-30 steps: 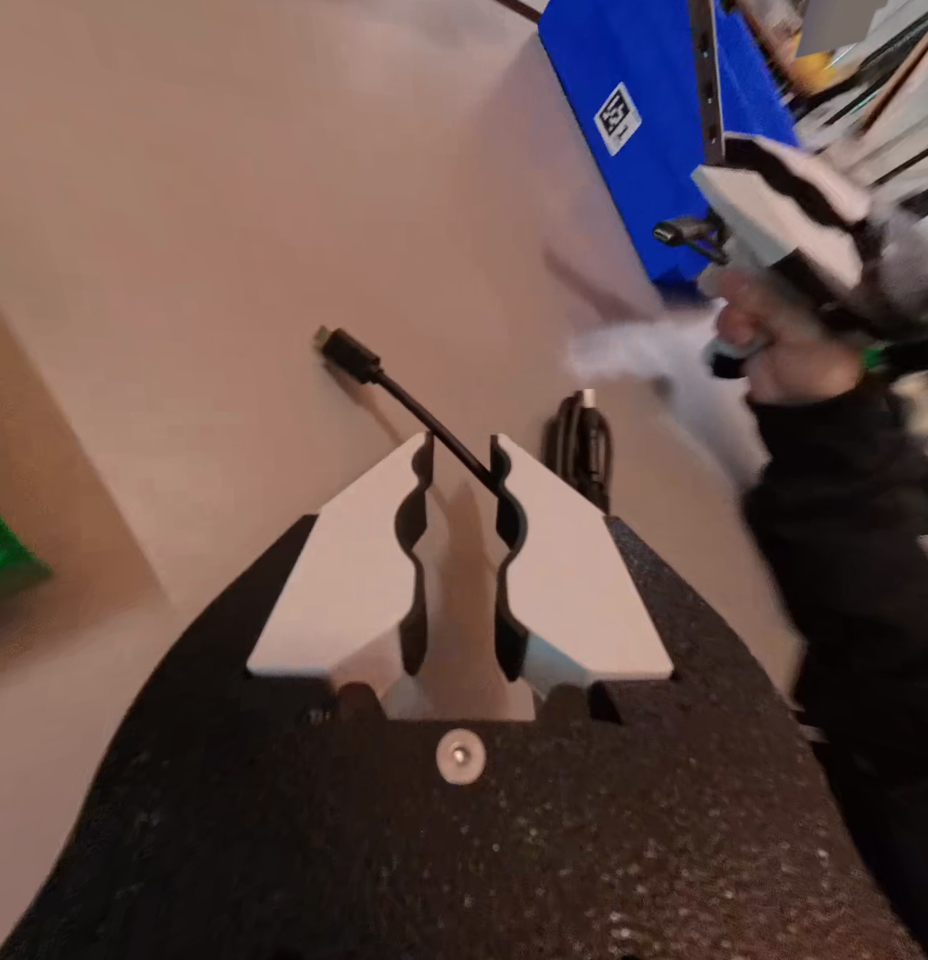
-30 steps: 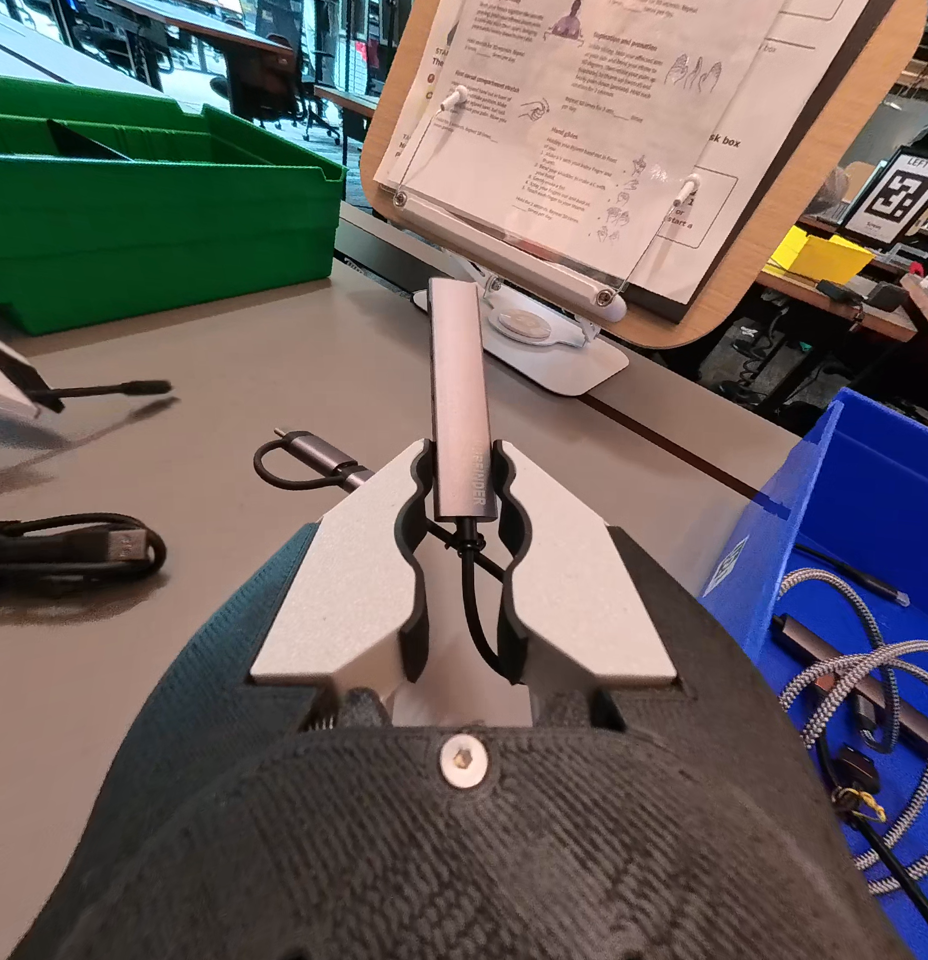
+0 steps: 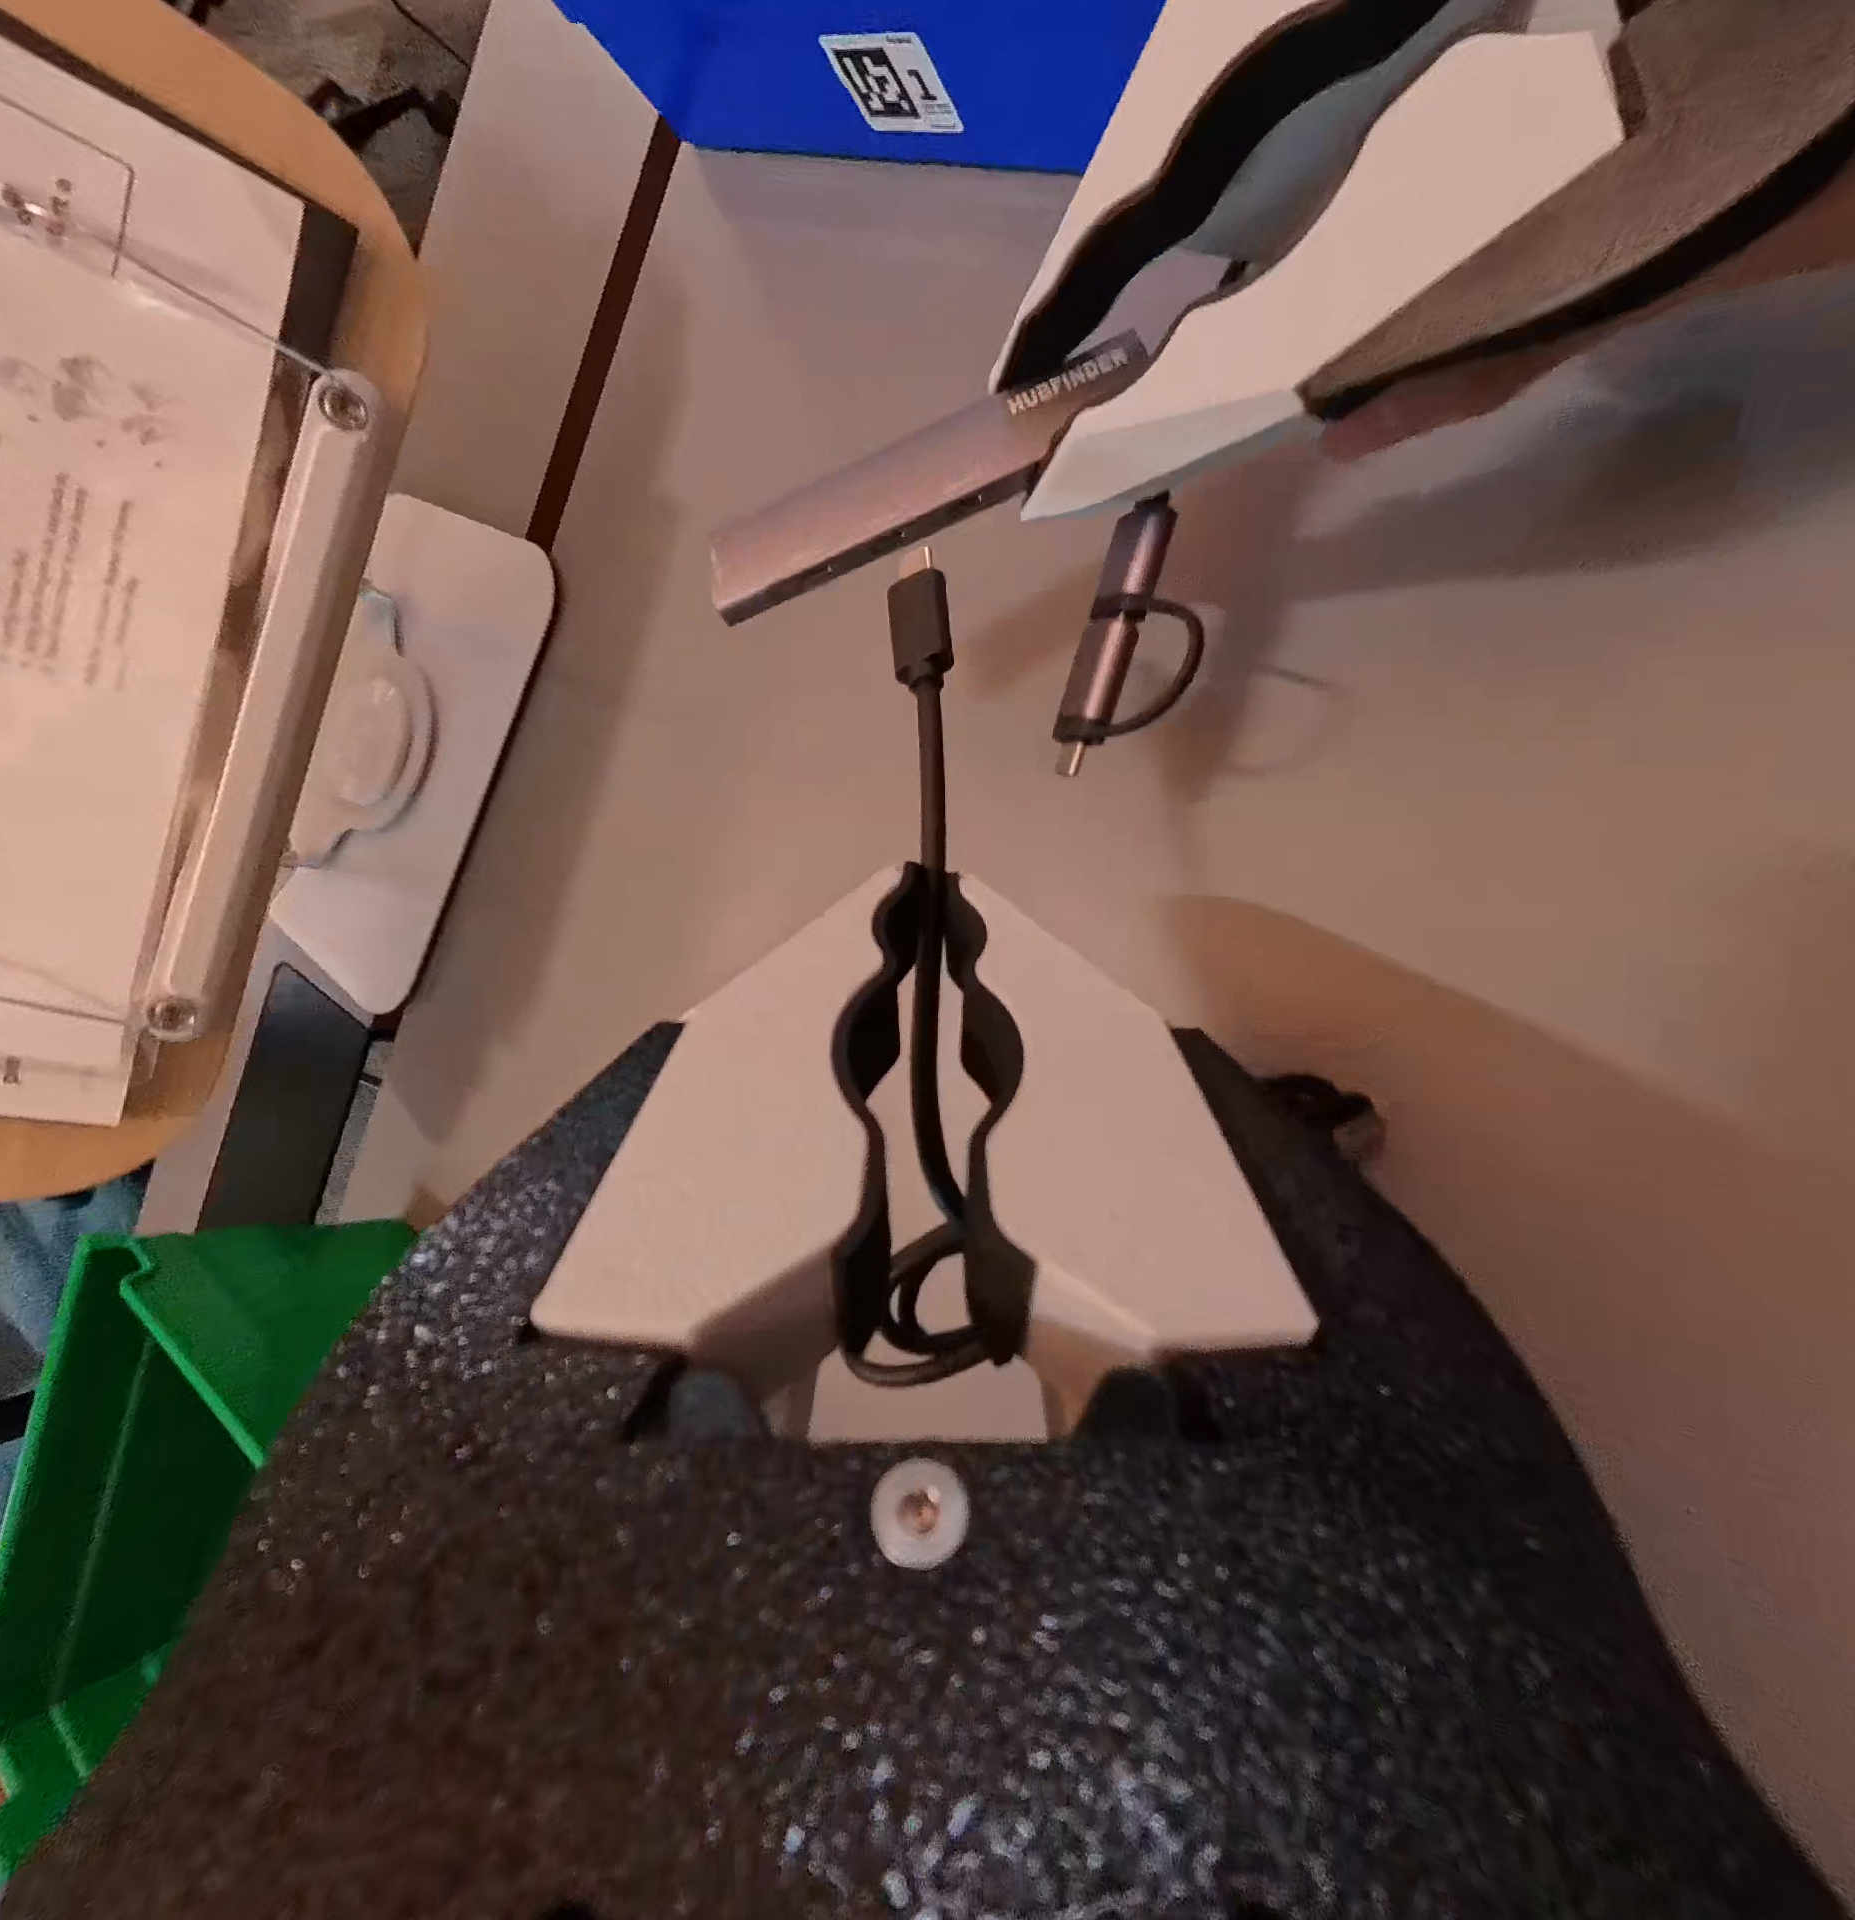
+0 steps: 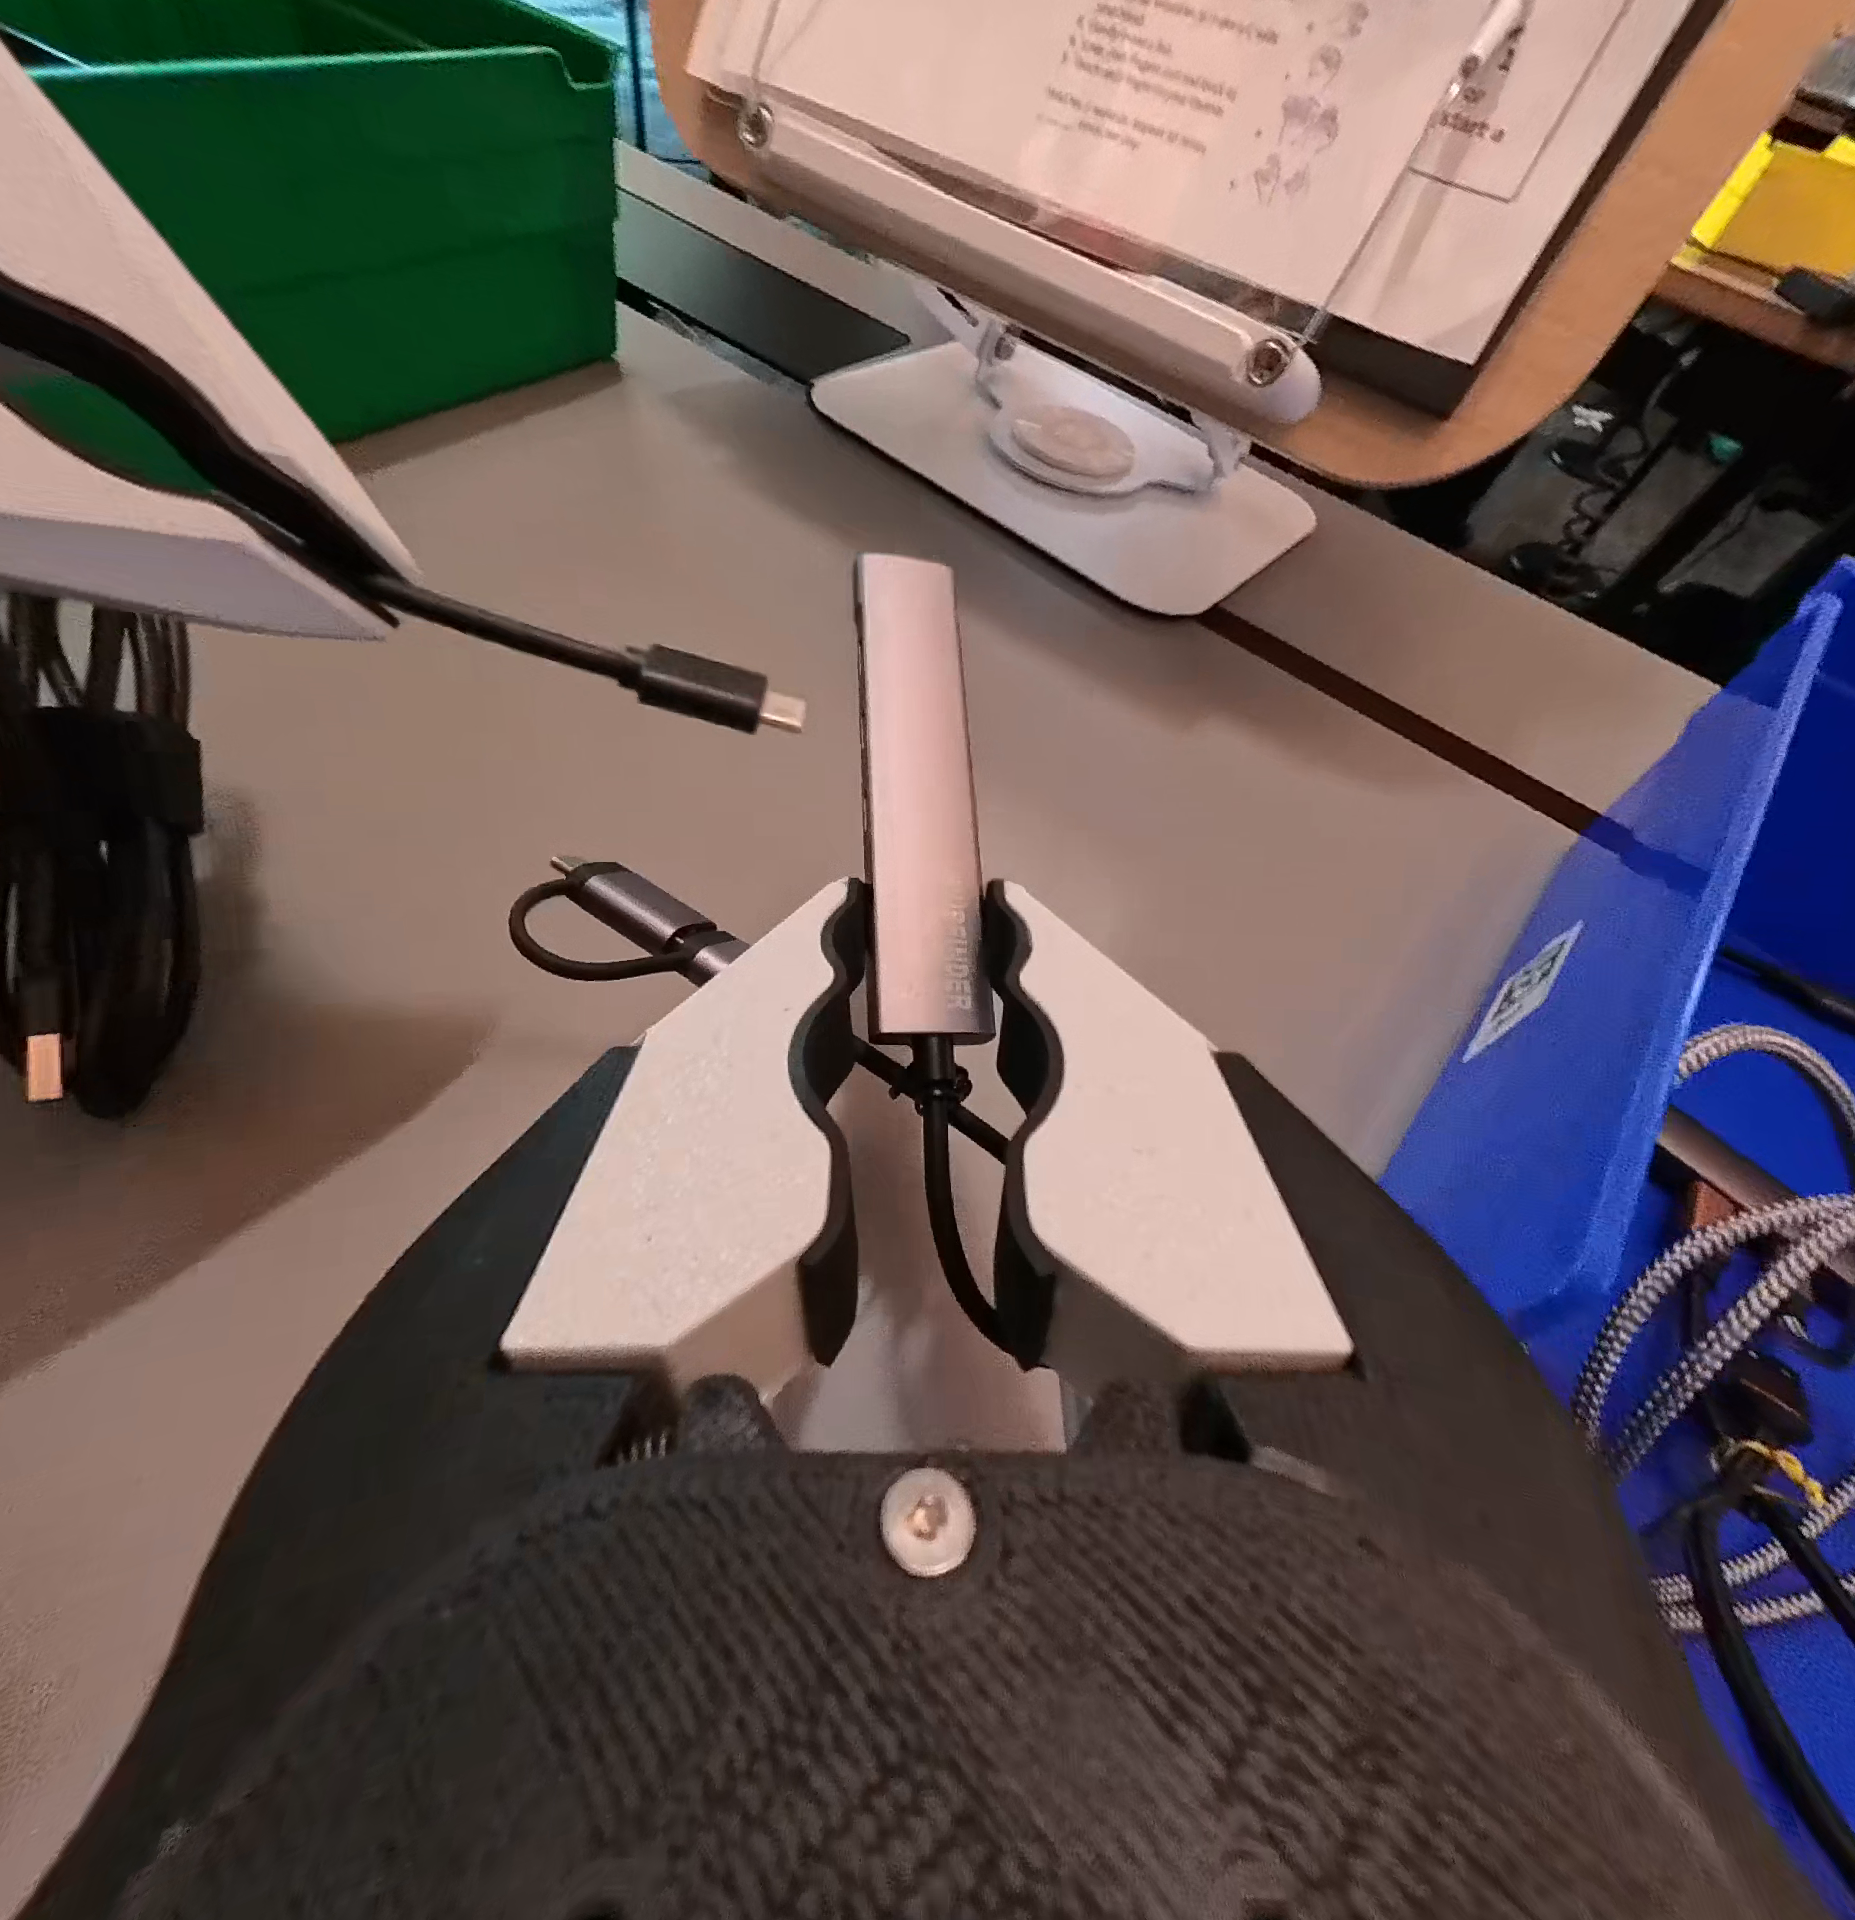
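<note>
Surface: grey table [image 4: 611, 540], green bin [image 4: 362, 208] far left of the grippers.
Left gripper [image 3: 928, 883]: pinching a black cable [image 3: 931, 790]; its plug [image 3: 918, 623] points straight ahead, tip just short of the hub's side.
Right gripper [image 4: 921, 894]: clamped on a grey hub [image 4: 912, 790], long axis running forward past the fingertips.
Right side: blue bin [image 4: 1629, 1018].

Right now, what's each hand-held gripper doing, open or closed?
Left hand-held gripper: closed on the black cable.
Right hand-held gripper: closed on the grey hub.
</note>
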The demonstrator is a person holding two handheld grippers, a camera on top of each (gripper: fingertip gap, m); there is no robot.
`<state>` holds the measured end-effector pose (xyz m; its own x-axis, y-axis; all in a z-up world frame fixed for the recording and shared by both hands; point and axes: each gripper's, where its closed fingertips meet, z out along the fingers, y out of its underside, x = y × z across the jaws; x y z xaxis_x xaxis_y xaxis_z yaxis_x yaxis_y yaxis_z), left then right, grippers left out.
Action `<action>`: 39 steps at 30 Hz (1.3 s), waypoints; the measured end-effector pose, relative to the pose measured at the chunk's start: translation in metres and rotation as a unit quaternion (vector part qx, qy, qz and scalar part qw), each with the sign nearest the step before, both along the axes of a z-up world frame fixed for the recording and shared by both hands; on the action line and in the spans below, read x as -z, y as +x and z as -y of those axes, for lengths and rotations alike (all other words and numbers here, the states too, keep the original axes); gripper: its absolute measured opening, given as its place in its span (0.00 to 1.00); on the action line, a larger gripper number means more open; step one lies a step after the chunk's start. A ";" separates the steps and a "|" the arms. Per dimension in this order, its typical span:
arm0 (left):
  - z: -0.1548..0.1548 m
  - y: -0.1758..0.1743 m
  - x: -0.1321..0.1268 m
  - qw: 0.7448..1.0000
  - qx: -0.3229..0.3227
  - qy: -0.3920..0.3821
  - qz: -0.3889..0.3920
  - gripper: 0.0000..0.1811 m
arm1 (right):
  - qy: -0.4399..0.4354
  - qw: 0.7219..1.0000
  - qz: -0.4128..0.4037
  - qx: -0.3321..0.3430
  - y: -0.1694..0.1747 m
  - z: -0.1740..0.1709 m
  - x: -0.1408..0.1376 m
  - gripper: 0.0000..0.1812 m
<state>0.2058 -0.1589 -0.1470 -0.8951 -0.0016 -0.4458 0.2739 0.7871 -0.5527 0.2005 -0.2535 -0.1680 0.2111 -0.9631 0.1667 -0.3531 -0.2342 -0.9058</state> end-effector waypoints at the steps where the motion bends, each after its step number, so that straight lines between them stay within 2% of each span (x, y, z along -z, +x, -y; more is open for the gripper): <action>1: 0.006 0.001 0.001 1.000 -0.001 -0.002 0.003 0.01 | 0.001 1.000 -0.002 0.007 0.000 0.002 0.001 0.12; 7: 0.024 0.000 0.004 1.000 0.016 -0.011 -0.002 0.00 | 0.018 0.999 -0.009 0.035 0.002 0.012 0.005 0.12; 20: 0.023 0.000 0.015 1.000 0.026 -0.002 -0.011 0.00 | 0.013 0.999 -0.014 0.037 0.004 0.005 0.006 0.11; 39: 0.023 0.002 0.019 0.999 0.022 0.016 0.024 0.00 | 0.003 0.999 -0.020 0.043 0.004 0.007 0.008 0.11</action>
